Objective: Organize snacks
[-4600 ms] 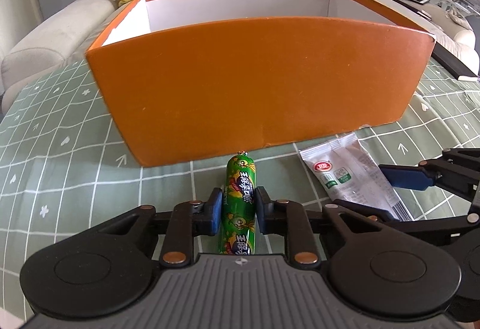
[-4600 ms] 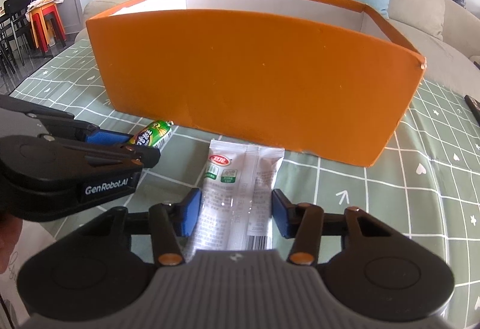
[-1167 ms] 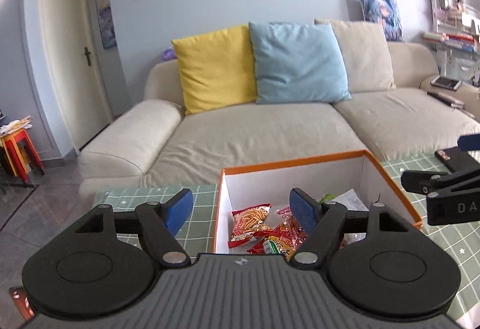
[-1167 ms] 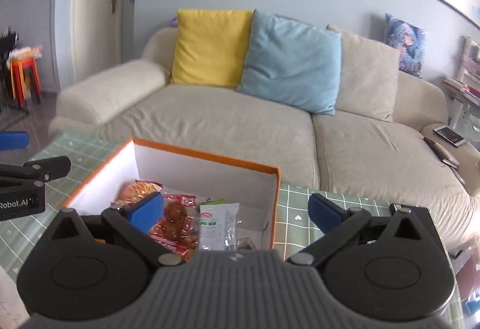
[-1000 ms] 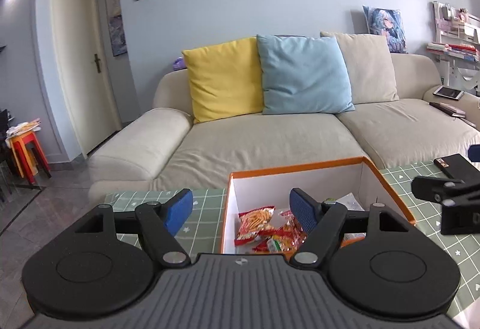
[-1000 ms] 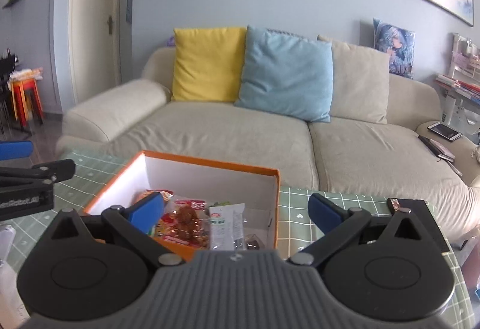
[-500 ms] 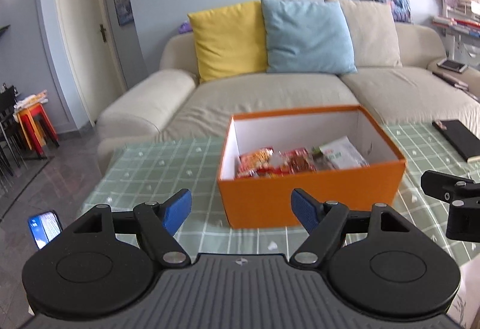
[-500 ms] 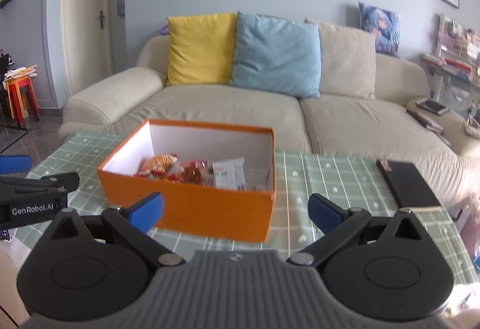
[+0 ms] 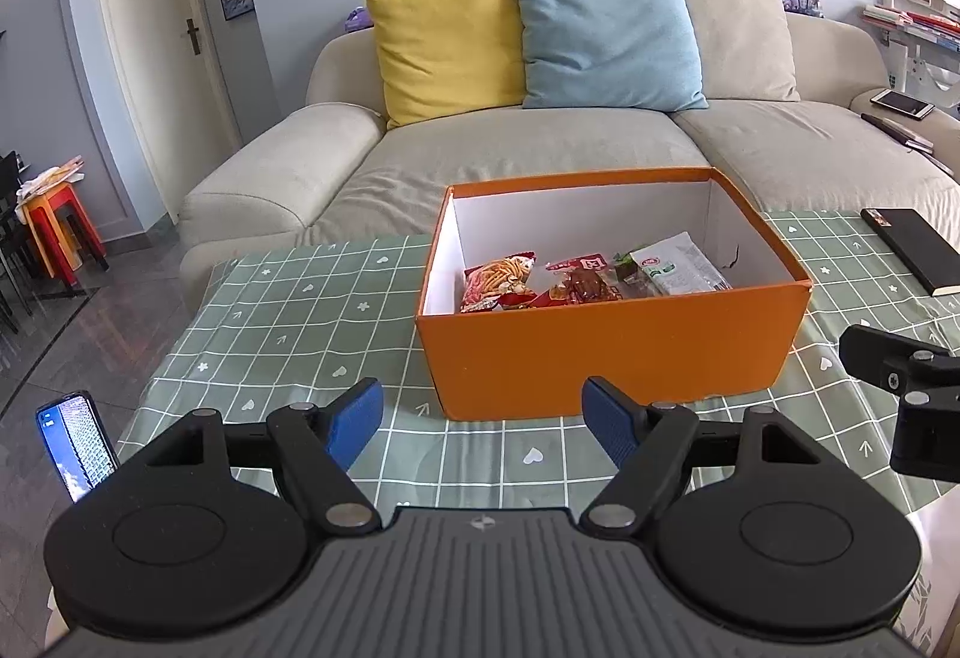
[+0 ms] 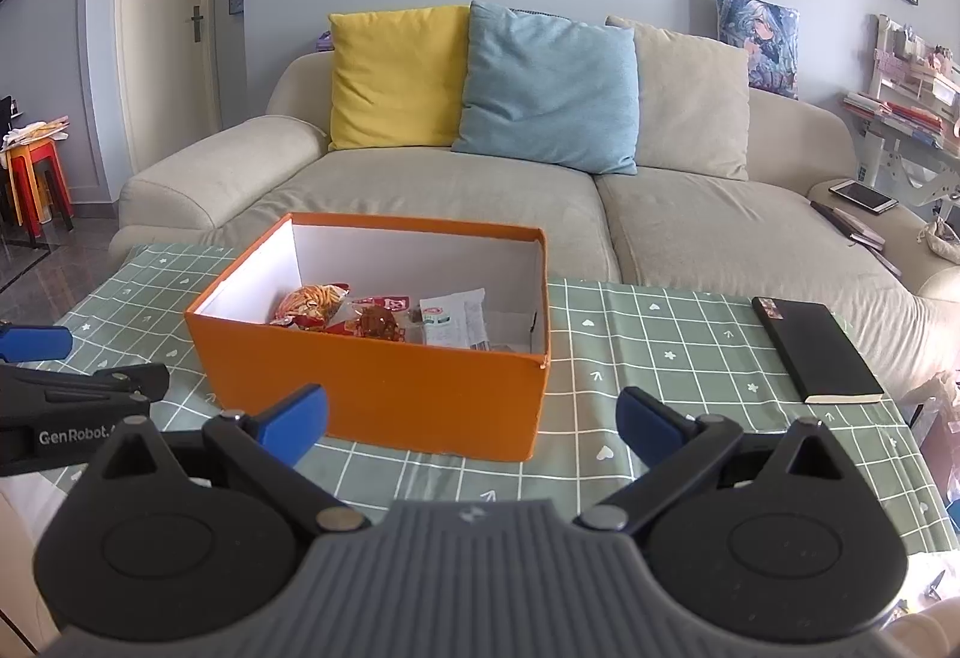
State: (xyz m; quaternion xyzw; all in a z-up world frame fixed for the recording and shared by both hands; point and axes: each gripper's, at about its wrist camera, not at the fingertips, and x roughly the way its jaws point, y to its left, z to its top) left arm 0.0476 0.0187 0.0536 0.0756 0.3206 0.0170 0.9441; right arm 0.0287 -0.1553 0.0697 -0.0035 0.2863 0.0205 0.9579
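An orange box (image 9: 612, 352) (image 10: 384, 388) with a white inside stands on the green checked tablecloth. Several snack packets lie in it: a red chip bag (image 9: 498, 283) (image 10: 309, 304), a red meat snack (image 9: 579, 286) (image 10: 375, 322) and a white packet (image 9: 681, 265) (image 10: 453, 325). My left gripper (image 9: 483, 421) is open and empty, held back from the box's near wall. My right gripper (image 10: 471, 421) is open and empty too, in front of the box. Each gripper shows at the edge of the other's view.
A black notebook (image 10: 813, 349) (image 9: 912, 247) lies on the tablecloth (image 10: 660, 358) right of the box. A phone (image 9: 75, 445) with a lit screen sits at the table's left edge. A beige sofa (image 10: 480, 202) with yellow and blue cushions stands behind the table.
Both grippers, shut on a green sausage and a white packet 4.6 s ago, are now open and empty. Since then they have drawn back and lower from above the box.
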